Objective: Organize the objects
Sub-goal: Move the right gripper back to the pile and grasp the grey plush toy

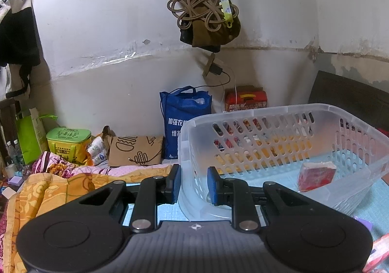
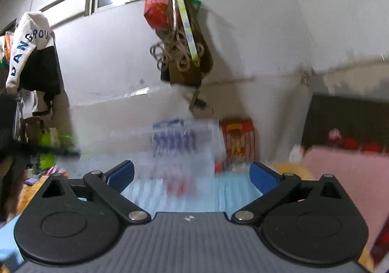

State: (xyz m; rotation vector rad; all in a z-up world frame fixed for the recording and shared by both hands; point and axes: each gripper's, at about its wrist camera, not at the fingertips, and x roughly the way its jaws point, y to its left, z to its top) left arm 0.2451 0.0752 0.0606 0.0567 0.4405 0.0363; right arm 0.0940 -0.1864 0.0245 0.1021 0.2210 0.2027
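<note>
A clear plastic basket (image 1: pixel 279 112) sits on a light blue mat (image 1: pixel 379 212). A red wrapped packet (image 1: pixel 316 175) lies inside it at the right. My left gripper (image 1: pixel 193 184) has its blue pads closed on the basket's near-left wall, one pad outside and one inside. In the right wrist view the picture is blurred by motion. My right gripper (image 2: pixel 192 175) is open and empty, and the basket (image 2: pixel 170 149) and a red thing (image 2: pixel 180 185) inside it show faintly ahead between the fingers.
An orange floral blanket (image 1: pixel 48 190) lies left of the basket. A blue bag (image 1: pixel 182 122), a brown paper bag (image 1: pixel 136 151), a green box (image 1: pixel 70 144) and a red box (image 1: pixel 245 100) stand along the wall. A pink cover (image 2: pixel 340 175) lies at right.
</note>
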